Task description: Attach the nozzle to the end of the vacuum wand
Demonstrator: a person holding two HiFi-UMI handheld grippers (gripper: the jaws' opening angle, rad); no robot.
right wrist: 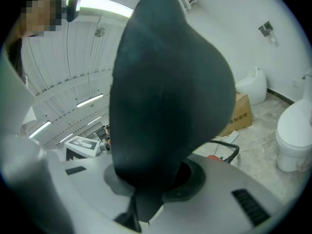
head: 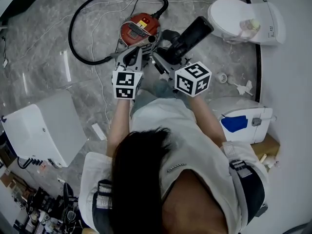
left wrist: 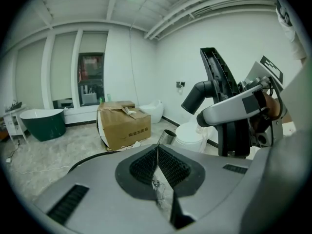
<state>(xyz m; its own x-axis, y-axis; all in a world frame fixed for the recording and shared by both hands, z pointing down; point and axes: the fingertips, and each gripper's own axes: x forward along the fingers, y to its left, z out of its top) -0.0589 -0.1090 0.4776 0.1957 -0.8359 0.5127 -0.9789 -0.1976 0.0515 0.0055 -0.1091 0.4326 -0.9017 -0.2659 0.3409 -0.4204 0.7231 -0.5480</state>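
Observation:
My right gripper is shut on the neck of the black floor nozzle and holds it tilted up above the floor. In the right gripper view the nozzle fills the frame above the jaws of the right gripper. To its left, my left gripper is shut with nothing in it, close over the red vacuum canister. In the left gripper view the left gripper has its pads pressed together. The shiny open end of the metal wand shows just past them, and the held nozzle stands at the right.
The black hose loops over the marble floor left of the canister. A white toilet stands at the far right, and a white cabinet at the left. A cardboard box and a green tub stand farther off.

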